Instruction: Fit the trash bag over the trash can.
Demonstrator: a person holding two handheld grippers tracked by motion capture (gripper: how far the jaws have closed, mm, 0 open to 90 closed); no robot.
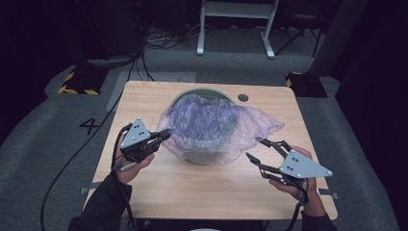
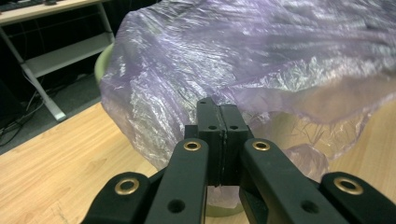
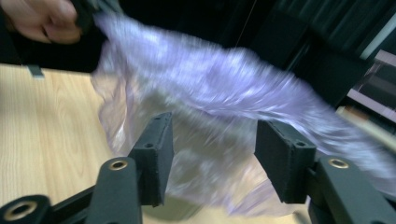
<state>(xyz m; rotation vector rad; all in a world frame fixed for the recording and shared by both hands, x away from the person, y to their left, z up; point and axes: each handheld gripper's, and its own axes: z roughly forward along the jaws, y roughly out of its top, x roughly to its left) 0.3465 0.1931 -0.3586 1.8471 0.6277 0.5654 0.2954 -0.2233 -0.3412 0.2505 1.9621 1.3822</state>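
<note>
Left gripper [image 1: 165, 134] is clamped tight on the near-left hem of the purple plastic bag [image 1: 216, 126], which is draped over a pale green bin [image 1: 202, 156] standing mid-table, a little toward the far edge. Right gripper [image 1: 259, 148] hangs with its jaws apart and nothing between them, just off the bag's loose near-right flap, which lies ahead of its fingertips. Light wooden table [image 1: 202, 187], grey carpet [image 1: 43, 139] all round, a dim room behind.
</note>
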